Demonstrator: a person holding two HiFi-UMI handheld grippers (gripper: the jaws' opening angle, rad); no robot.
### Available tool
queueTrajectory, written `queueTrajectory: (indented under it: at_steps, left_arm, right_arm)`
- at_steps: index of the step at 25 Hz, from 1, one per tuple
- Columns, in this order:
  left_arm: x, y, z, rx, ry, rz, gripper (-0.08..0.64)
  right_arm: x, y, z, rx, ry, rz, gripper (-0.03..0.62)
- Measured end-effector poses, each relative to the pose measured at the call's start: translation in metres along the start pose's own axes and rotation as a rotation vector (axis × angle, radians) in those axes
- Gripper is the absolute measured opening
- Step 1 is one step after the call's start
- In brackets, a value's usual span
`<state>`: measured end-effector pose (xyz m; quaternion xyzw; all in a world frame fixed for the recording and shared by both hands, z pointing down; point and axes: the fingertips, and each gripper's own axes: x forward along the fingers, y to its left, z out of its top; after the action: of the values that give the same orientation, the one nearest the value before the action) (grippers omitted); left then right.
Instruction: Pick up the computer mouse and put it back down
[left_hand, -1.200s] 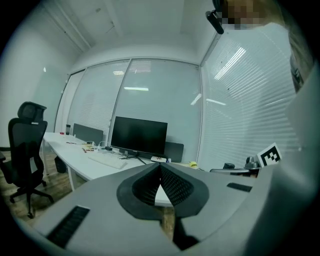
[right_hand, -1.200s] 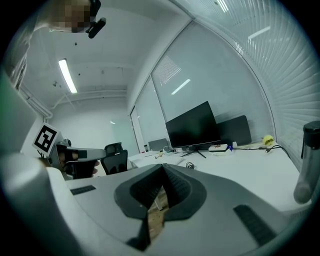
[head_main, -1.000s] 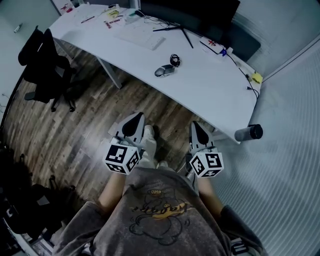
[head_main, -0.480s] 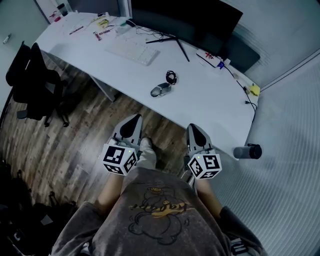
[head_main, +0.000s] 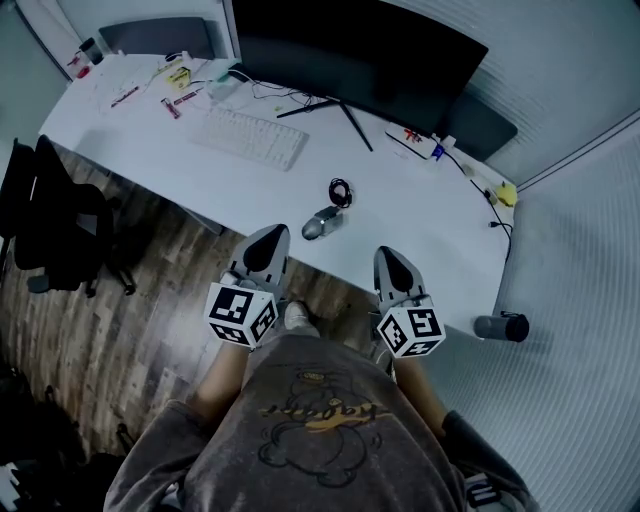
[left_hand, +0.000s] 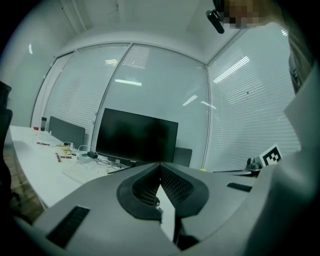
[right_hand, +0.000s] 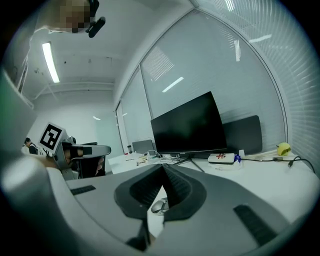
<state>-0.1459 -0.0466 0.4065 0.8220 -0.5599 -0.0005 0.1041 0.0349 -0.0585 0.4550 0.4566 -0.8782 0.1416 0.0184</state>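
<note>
Jaws were both clenched, empty; small grey computer mouse (head_main: 322, 223) sat ahead between left gripper (head_main: 270, 233) and right gripper (head_main: 388, 253), nearer left.

The desk (head_main: 420, 215) is white, and so is the keyboard (head_main: 250, 137) at eleven o'clock. The computer mouse (head_main: 322, 223) is silver-grey. The monitor (head_main: 360, 60) at twelve o'clock is black. The left gripper (head_main: 271, 232) and right gripper (head_main: 387, 252) are pale grey and black, and their marker cubes (head_main: 243, 313) carry black-and-white squares. The floor (head_main: 130, 300) at nine o'clock shows brown wood grain. The T-shirt (head_main: 320, 450) is grey with a yellow print.
</note>
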Motion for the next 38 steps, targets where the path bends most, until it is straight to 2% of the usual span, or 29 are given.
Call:
queueTrajectory:
  at_steps: [7,16,28,35,36,37,38]
  left_arm:
    - [0.037,0.029,0.011,0.007,0.002,-0.065,0.011]
    - [0.062,0.033,0.019,-0.009,0.003,-0.105,0.011]
    - [0.083,0.023,0.029,0.011,-0.032,-0.087,0.011]
    - [0.092,0.025,0.029,-0.004,-0.037,-0.059,0.016]
    - [0.094,0.026,0.029,-0.005,-0.037,-0.056,0.04]
    - [0.095,0.026,0.029,-0.005,-0.037,-0.055,0.103]
    - [0.096,0.026,0.028,-0.004,-0.036,-0.056,0.119]
  right_arm:
    - [0.038,-0.006,0.013,0.001,-0.024,-0.058,0.003]
    - [0.05,-0.021,0.024,-0.003,-0.02,-0.112,0.006]
    - [0.061,-0.047,0.038,-0.003,-0.043,-0.066,0.006]
    - [0.068,-0.052,0.038,-0.006,-0.03,-0.025,0.006]
    - [0.068,-0.053,0.038,-0.005,-0.028,-0.021,0.006]
    - [0.068,-0.055,0.038,-0.005,-0.027,-0.019,0.006]
    - [0.069,-0.057,0.037,-0.005,-0.025,-0.017,0.006]
